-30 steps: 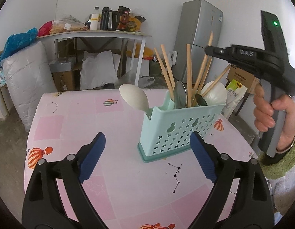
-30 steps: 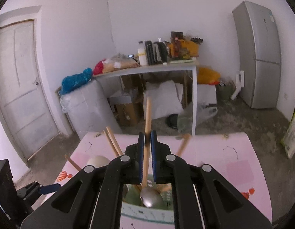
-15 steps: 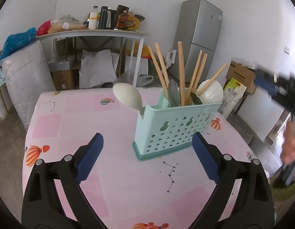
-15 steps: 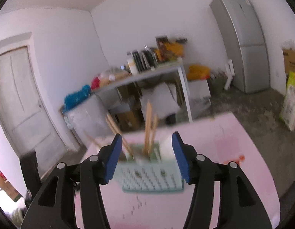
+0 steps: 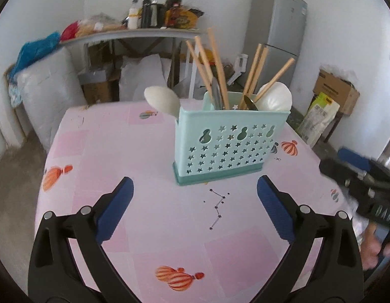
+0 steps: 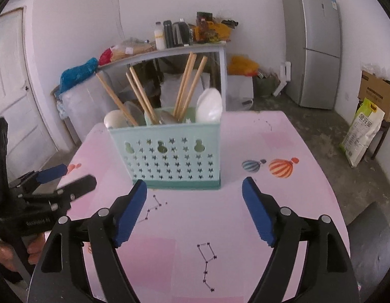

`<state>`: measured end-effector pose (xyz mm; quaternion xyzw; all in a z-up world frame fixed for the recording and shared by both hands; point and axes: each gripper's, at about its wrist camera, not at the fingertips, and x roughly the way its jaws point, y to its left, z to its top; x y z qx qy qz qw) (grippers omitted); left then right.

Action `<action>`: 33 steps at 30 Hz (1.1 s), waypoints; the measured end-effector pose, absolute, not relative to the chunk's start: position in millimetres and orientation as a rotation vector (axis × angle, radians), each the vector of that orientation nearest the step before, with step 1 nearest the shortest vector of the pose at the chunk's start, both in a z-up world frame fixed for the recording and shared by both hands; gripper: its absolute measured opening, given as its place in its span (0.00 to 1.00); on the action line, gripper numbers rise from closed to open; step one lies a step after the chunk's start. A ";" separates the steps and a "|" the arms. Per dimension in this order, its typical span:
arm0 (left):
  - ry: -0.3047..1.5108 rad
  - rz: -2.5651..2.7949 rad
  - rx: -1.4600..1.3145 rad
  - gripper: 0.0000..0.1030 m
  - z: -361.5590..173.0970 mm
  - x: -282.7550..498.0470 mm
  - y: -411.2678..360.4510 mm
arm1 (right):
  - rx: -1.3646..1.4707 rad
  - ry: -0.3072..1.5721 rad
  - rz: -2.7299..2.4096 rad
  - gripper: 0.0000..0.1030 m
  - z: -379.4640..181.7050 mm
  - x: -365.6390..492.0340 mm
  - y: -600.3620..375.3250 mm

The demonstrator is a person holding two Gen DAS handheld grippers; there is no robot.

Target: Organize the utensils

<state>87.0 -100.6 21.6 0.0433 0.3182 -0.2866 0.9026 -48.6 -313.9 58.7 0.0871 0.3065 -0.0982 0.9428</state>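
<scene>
The left gripper (image 5: 195, 194) hung with jaws opening and empty, near the mint utensil caddy (image 5: 230, 146) on the pink table (image 5: 99, 156). Chopsticks (image 5: 215, 68) stood upright in the caddy, handles fanning upward (spoons beside them). The right gripper (image 6: 194, 197) was likewise opening, empty. Only its view showed the door (image 6: 16, 80).

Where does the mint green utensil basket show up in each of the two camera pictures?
Left wrist view: the utensil basket stands right of centre on the pink table, beyond the open tongs.
Right wrist view: the basket stands left of centre, just above the tongs.
Shared landmark: the grey fridge against the back wall, at the right in both.
</scene>
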 end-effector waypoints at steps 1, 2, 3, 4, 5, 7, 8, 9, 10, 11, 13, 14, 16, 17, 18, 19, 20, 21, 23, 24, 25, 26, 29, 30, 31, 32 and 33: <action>0.648 -0.604 0.095 0.92 21.8 88.5 -100.7 | 0.195 0.616 -0.181 0.74 58.2 -45.8 -320.5; 0.629 -0.624 0.091 0.92 22.0 91.3 -100.7 | 0.213 0.610 -0.165 0.74 58.3 -40.0 -325.0; 0.592 -0.655 0.072 0.92 20.8 95.7 -99.9 | 0.238 0.604 -0.142 0.74 56.1 -33.5 -331.8; 0.571 -0.680 0.061 0.92 19.1 101.0 -102.7 | 0.261 0.604 -0.116 0.74 52.5 -26.3 -339.1; 0.567 -0.708 0.065 0.92 14.1 107.4 -105.8 | 0.281 0.608 -0.079 0.74 47.1 -16.5 -347.7; 0.606 -0.749 0.116 0.92 -1.6 125.6 -119.3 | 0.290 0.620 -0.039 0.74 36.4 1.8 -359.7; 0.614 -0.763 0.128 0.92 -6.5 131.2 -123.5 | 0.291 0.632 -0.024 0.74 30.8 11.7 -365.5; 0.620 -0.779 0.135 0.92 -11.3 137.8 -126.8 | 0.304 0.640 -0.007 0.74 25.2 21.0 -372.4; 0.628 -0.792 0.136 0.92 -13.6 142.7 -128.6 | 0.329 0.643 0.011 0.74 19.5 29.7 -380.5; 0.637 -0.813 0.137 0.92 -15.8 148.6 -130.4 | 0.348 0.645 0.030 0.74 16.8 35.4 -385.3; 0.633 -0.856 0.136 0.92 -17.4 155.8 -132.6 | 0.384 0.649 0.086 0.74 12.0 47.4 -393.9; 0.634 -0.875 0.144 0.92 -18.0 159.3 -135.2 | 0.389 0.653 0.107 0.74 9.3 53.7 -396.1; 0.641 -0.918 0.168 0.92 -18.8 164.2 -142.9 | 0.390 0.658 0.147 0.74 6.4 63.0 -398.0; 0.642 -0.932 0.176 0.92 -17.9 165.5 -145.2 | 0.391 0.655 0.174 0.74 5.2 67.1 -397.7; 0.645 -0.948 0.186 0.92 -17.7 167.2 -149.6 | 0.394 0.654 0.193 0.75 4.4 70.1 -397.4; 0.645 -0.939 0.194 0.92 -17.4 168.9 -153.0 | 0.392 0.654 0.200 0.75 3.9 72.9 -396.5; 0.644 -0.933 0.199 0.92 -16.8 170.6 -154.5 | 0.385 0.652 0.195 0.75 4.2 74.0 -396.0; 0.648 -0.933 0.197 0.92 -16.1 171.6 -154.6 | 0.382 0.651 0.192 0.75 4.8 74.8 -395.3; 0.661 -0.932 0.179 0.92 -14.9 173.0 -152.7 | 0.401 0.656 0.198 0.75 5.0 76.1 -395.6; 0.665 -0.931 0.169 0.92 -14.5 172.8 -151.0 | 0.410 0.657 0.202 0.75 5.1 75.8 -395.3; 0.668 -0.928 0.166 0.92 -14.1 172.2 -150.1 | 0.410 0.658 0.204 0.75 5.0 74.4 -394.2; 0.672 -0.924 0.167 0.92 -13.3 171.0 -148.7 | 0.408 0.659 0.205 0.75 5.0 73.8 -392.1; 0.680 -0.901 0.170 0.92 -11.6 168.2 -145.5 | 0.399 0.665 0.210 0.75 5.2 74.3 -387.3; 0.684 -0.895 0.169 0.92 -11.6 168.0 -143.6 | 0.397 0.666 0.212 0.75 5.0 73.0 -383.1; 0.691 -0.889 0.166 0.92 -10.8 166.6 -140.4 | 0.394 0.667 0.212 0.75 5.1 71.8 -380.3; 0.698 -0.886 0.161 0.92 -9.8 165.0 -137.3 | 0.392 0.668 0.210 0.75 5.2 70.2 -376.6; 0.707 -0.882 0.156 0.92 -9.0 162.9 -134.3 | 0.391 0.671 0.205 0.75 5.7 68.7 -372.5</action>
